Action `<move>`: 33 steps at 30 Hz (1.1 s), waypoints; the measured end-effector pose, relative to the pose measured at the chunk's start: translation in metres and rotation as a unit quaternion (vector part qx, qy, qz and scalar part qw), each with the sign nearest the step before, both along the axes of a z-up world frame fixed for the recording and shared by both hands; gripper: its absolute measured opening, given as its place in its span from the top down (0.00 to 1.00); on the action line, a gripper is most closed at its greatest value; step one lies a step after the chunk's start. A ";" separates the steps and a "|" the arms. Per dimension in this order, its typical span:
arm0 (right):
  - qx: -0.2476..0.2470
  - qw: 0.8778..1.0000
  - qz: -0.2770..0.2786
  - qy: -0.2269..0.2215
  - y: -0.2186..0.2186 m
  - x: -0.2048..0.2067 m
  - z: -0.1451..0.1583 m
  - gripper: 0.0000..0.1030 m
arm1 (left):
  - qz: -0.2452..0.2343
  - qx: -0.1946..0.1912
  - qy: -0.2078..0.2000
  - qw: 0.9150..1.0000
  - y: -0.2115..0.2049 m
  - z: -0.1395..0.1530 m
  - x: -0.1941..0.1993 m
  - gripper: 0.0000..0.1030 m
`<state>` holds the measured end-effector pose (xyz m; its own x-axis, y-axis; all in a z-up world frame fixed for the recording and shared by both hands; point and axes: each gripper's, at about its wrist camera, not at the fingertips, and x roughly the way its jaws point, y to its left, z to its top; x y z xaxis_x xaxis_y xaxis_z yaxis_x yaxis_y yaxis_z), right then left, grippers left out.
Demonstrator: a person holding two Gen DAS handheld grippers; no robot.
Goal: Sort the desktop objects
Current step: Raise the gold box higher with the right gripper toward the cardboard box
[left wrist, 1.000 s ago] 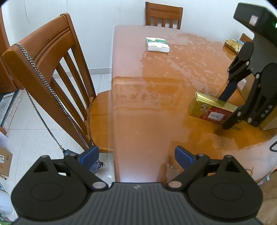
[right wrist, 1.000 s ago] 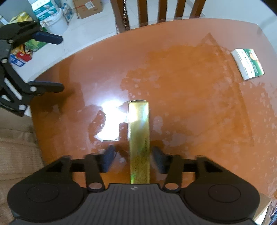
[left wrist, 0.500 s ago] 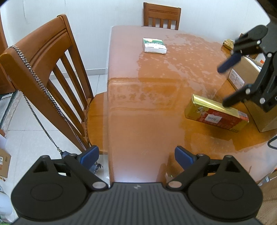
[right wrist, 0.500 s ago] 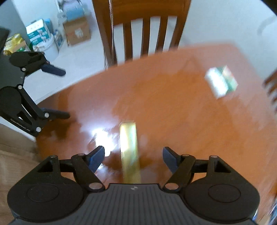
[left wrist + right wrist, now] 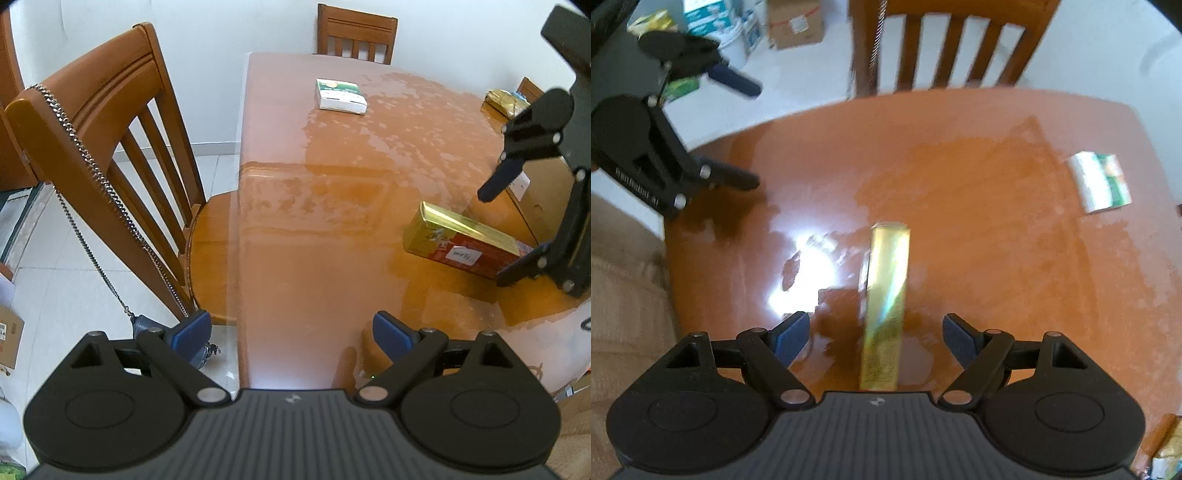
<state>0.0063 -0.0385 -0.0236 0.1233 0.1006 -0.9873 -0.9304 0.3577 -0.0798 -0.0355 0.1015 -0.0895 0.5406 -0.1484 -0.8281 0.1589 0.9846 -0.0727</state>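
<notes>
- While the right tongs [image 5: 875, 338] hung over the gold box [image 5: 884, 306], their jaws were spreading, both pads clear of its sides.
- The box lay flat on the wooden counter [image 5: 979, 240], its red label side toward the left-wrist camera.
- The left tongs [image 5: 291, 334] stood spread wide and empty at the counter's near edge.
- A green-and-white carton [image 5: 340, 96] lay well apart, toward the far end.
- A chair [image 5: 110, 147] with a chain over its back stood beside the counter.

Right gripper [image 5: 875, 334] fingers opening above gold box [image 5: 886, 295] on table [image 5: 997, 240], pads clear.
</notes>
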 end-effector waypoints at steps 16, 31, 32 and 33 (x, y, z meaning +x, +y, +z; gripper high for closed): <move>-0.016 0.998 -0.030 0.051 -0.001 0.027 -0.032 0.56 | 0.025 -0.001 0.011 1.000 0.009 -0.006 -0.002 0.08; -0.022 0.996 -0.016 0.080 -0.004 0.021 -0.034 0.73 | 0.018 -0.002 0.006 1.000 0.005 -0.002 -0.002 0.08; -0.020 0.996 -0.014 0.080 -0.005 0.021 -0.032 0.73 | 0.017 -0.001 0.005 1.000 0.004 -0.002 -0.002 0.08; -0.018 0.996 -0.013 0.081 -0.006 0.021 -0.030 0.73 | 0.016 -0.001 0.005 1.000 0.004 -0.002 -0.001 0.08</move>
